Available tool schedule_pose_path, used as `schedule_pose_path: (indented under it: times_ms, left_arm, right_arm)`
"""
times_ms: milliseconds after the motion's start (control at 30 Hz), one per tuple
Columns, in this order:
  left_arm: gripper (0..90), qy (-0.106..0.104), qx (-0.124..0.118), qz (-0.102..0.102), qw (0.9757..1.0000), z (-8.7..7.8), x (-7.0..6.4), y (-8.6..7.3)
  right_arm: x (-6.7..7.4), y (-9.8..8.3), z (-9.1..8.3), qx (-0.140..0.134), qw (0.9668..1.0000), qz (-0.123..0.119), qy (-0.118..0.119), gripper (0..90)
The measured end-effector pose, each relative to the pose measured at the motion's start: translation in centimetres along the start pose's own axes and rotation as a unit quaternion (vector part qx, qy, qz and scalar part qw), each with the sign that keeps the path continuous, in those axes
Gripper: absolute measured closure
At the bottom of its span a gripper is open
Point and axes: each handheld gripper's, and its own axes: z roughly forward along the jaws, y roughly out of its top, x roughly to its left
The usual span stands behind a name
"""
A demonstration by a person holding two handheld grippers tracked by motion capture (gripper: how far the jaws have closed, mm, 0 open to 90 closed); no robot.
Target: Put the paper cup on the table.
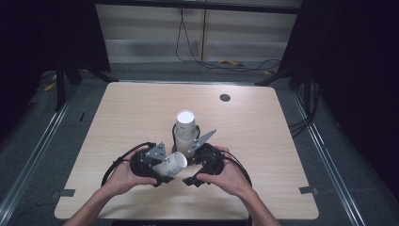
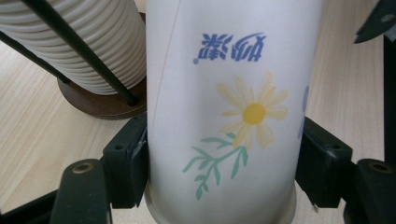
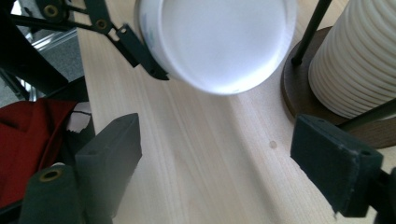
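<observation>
A white paper cup (image 2: 224, 93) with a yellow flower print lies on its side between the black jaws of my left gripper (image 2: 222, 163), whose pads press on both its sides. In the high view that cup (image 1: 172, 163) is held just above the table in front of a tall stack of white cups (image 1: 185, 134) on a round brown base (image 2: 102, 102). My right gripper (image 3: 215, 158) stands open over bare wood with nothing between its jaws. The cup's round end (image 3: 219, 42) faces it from a short way ahead. In the high view the right gripper (image 1: 193, 170) sits just right of the held cup.
The light wooden table (image 1: 263, 141) has a small dark round hole (image 1: 225, 97) at its far right. Thin black rods (image 2: 79, 51) rise around the stack. A red cloth (image 3: 28, 135) shows beyond the table's edge. Cables (image 1: 207, 61) lie on the floor behind.
</observation>
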Motion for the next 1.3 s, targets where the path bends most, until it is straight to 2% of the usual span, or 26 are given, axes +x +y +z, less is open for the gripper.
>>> schedule_pose_path:
  times_ms: [100,133,233,400,567,667,800,933,1067,1100,1300]
  left_arm:
    - [29.4,0.002,0.008,0.005,1.0,0.2,-0.1,0.1]
    - [29.4,0.003,0.006,0.005,1.0,0.3,-0.1,0.1]
    - [29.5,0.002,0.018,0.009,0.9998,0.4,-0.2,0.3]
    - [29.7,-0.004,0.033,0.029,0.999,1.2,-0.8,0.6]
    - [29.8,-0.007,0.051,0.046,0.9976,2.0,-1.6,1.1]
    - [29.7,-0.013,0.05,0.049,0.9975,2.4,-1.8,1.3]
    - [29.7,-0.013,0.055,0.054,0.9969,2.6,-2.1,1.5]
    - [29.5,-0.01,0.059,0.06,0.9964,2.4,-2.3,1.6]
    - [29.6,-0.009,0.056,0.062,0.9964,2.3,-2.4,1.6]
    - [29.7,-0.005,0.058,0.064,0.9962,2.3,-2.5,1.7]
    - [29.8,-0.003,0.065,0.081,0.9946,2.5,-2.8,1.9]
  right_arm:
    - [-0.1,0.1,0.2,0.004,1.0,0.007,-0.002,17.1]
    - [-0.2,0.1,0.2,0.005,1.0,0.005,0.001,19.8]
    - [-0.3,0.2,0.4,0.013,0.9999,0.007,0.009,20.5]
    - [-0.2,0.3,0.6,0.036,0.9992,0.012,0.012,19.8]
    - [-0.4,0.3,0.8,0.04,0.9989,0.012,0.021,21.1]
    - [-0.6,0.2,0.7,0.037,0.9988,0.014,0.03,22.3]
    - [-0.8,0.1,0.7,0.037,0.9987,0.015,0.032,23.5]
    - [-0.9,-0.1,0.9,0.038,0.9976,0.022,0.053,24.0]
    - [-1.0,-0.2,1.1,0.044,0.9968,0.026,0.061,24.9]
    - [-1.1,-0.2,1.2,0.045,0.9963,0.027,0.069,27.3]
    - [-1.0,-0.2,1.5,0.052,0.9952,0.024,0.08,27.4]
